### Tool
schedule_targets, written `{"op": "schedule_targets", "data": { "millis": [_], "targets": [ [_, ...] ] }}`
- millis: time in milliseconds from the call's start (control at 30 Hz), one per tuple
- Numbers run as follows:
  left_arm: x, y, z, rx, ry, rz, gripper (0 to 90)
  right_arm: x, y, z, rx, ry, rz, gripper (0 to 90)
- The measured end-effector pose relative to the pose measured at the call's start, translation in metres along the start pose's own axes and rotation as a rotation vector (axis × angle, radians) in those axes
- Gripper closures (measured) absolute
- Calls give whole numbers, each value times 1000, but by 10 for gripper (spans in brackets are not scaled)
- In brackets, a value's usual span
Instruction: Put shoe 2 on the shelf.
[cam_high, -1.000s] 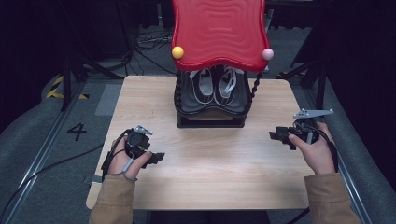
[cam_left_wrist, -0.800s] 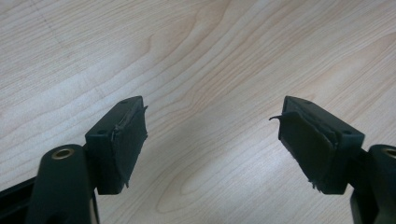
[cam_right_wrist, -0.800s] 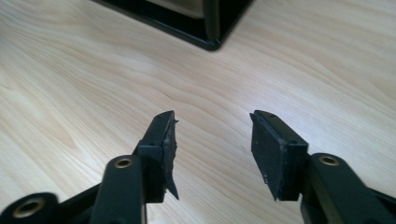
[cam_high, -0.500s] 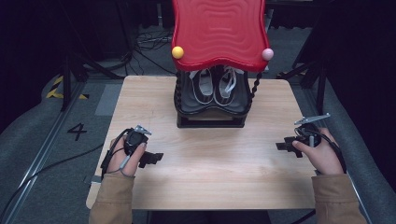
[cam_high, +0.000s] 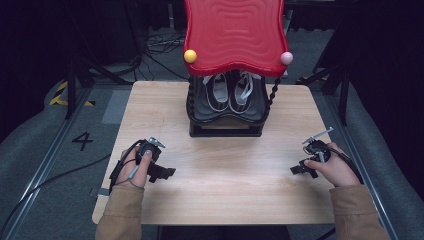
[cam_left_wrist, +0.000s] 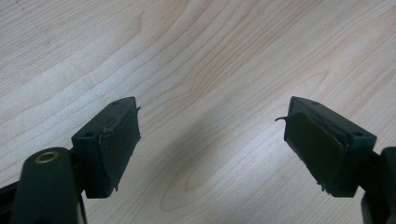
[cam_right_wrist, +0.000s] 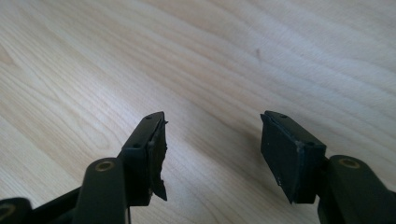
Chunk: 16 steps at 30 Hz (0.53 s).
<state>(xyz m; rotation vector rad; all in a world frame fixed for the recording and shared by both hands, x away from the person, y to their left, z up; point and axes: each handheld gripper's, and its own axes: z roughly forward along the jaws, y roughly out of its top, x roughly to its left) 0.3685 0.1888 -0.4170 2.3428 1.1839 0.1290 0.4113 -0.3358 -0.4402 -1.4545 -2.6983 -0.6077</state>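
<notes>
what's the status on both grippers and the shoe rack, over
Left gripper open, empty, low over the table. Right gripper open, empty. Pair of shoes on the rack's lower shelf under the red top, untouched. Nothing between.

Wooden table (cam_high: 220, 175), shoe rack (cam_high: 226, 107) atop

The high view looks forward and down from above the person's side onto the whole pale wooden table (cam_high: 225, 175), while the left gripper view and right gripper view each sit close over that same wood grain (cam_left_wrist: 196, 70) (cam_right_wrist: 210, 56), looking along their own black jaws.
</notes>
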Motion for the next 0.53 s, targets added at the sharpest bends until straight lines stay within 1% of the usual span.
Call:
{"op": "schedule_targets", "data": {
  "millis": [33, 67, 100, 133, 167, 200, 267, 333, 367, 400, 500, 533],
  "targets": [
    [0, 0, 0, 3, -2, 4, 187, 1, 0, 2, 13, 4, -6, 407],
    [0, 0, 0, 3, -2, 4, 187, 1, 0, 2, 13, 4, -6, 407],
    [-1, 0, 1, 10, -9, 10, 187, 3, 0, 5, 44, 7, -20, 407],
    [-1, 0, 2, 17, -13, 18, 187, 3, 0, 6, 58, 9, -37, 407],
    [-1, 0, 2, 17, -13, 18, 188, 3, 0, 6, 58, 9, -37, 407],
    [-2, 0, 3, 26, -16, 25, 189, 3, -2, 9, 87, 19, -60, 399],
    [-4, 1, 6, 45, -28, 46, 190, 3, -2, 9, 94, 20, -67, 397],
    [-5, 1, 8, 67, -41, 75, 190, 4, -2, 9, 100, 10, -93, 382],
    [-6, 1, 9, 76, -45, 79, 187, 3, -2, 9, 97, -1, -104, 379],
    [-7, 1, 10, 79, -44, 88, 187, 3, -2, 9, 97, -1, -104, 379],
    [-6, 2, 12, 78, -43, 78, 189, 3, -1, 9, 85, -2, -109, 373],
    [-6, 2, 13, 74, -40, 68, 190, 3, -1, 9, 78, 0, -113, 365]
  ]
}}
